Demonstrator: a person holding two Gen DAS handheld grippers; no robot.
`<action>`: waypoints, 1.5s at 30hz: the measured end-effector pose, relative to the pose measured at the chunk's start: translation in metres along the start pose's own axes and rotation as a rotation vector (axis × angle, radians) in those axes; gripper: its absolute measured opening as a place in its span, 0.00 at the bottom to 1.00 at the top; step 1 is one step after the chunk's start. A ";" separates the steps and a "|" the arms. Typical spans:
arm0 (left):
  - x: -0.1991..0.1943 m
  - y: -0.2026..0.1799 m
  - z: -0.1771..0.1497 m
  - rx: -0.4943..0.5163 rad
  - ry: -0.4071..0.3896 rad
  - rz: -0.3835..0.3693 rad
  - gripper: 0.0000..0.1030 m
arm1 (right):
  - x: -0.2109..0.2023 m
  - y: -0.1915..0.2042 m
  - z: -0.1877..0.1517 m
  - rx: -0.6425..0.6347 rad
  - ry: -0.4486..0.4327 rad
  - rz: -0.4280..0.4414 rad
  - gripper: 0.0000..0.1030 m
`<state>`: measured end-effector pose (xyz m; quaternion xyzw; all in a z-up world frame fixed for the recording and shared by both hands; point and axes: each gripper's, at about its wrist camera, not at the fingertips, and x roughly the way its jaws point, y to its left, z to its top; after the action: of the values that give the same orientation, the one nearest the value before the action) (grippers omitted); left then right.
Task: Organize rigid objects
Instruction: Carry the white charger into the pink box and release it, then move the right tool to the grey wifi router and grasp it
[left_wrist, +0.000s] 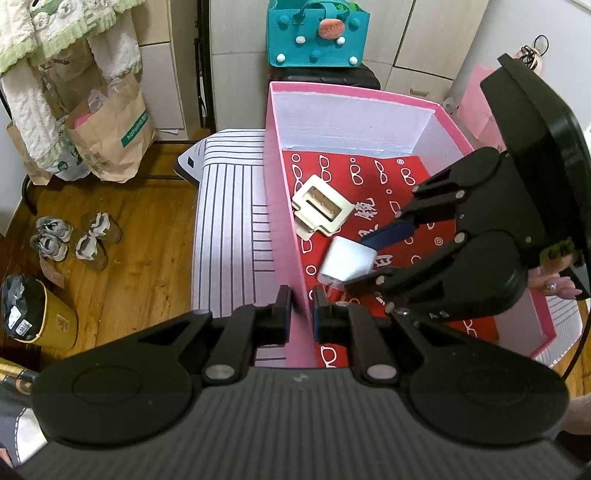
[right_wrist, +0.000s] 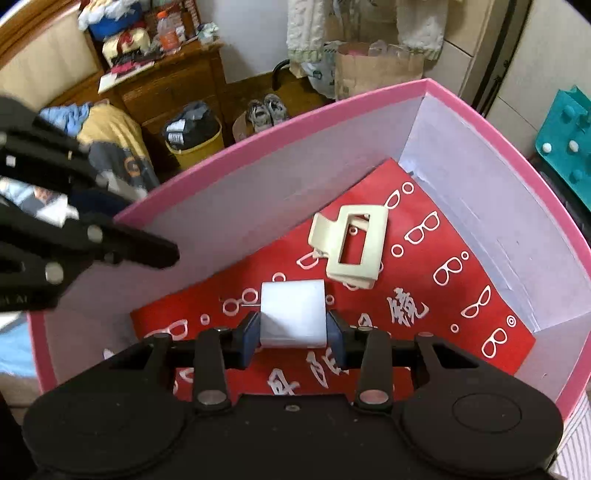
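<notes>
Closest to us, the left gripper (left_wrist: 301, 308) is pinched nearly closed on the side wall of the pink box (left_wrist: 284, 206), one finger outside, one inside. Our right gripper (right_wrist: 293, 334) sits partly open, its blue pads (right_wrist: 250, 334) squeezing a plain white block (right_wrist: 293, 312) low over the box's red liner (right_wrist: 424, 295). A cream hair claw clip (right_wrist: 349, 247) lies on the liner at about 1 o'clock from the block, close but apart.

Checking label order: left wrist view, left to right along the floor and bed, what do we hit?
Yellow bin → shoes → striped bedding → pink box wall, pinched by left gripper → cream hair clip → white block in right gripper.
</notes>
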<state>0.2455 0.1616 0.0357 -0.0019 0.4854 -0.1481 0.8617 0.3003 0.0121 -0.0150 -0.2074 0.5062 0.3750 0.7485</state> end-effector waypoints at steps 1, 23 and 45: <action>0.000 0.000 -0.001 -0.008 -0.006 0.000 0.10 | 0.000 -0.001 0.000 0.000 -0.022 -0.003 0.43; 0.000 -0.002 -0.008 -0.049 -0.020 0.022 0.10 | -0.171 -0.080 -0.171 0.443 -0.292 -0.155 0.53; 0.006 -0.004 -0.005 -0.128 0.019 0.082 0.08 | -0.084 -0.067 -0.219 0.034 -0.123 -0.289 0.65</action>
<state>0.2432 0.1569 0.0284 -0.0356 0.5019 -0.0816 0.8604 0.2028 -0.2110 -0.0305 -0.2419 0.4306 0.2668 0.8276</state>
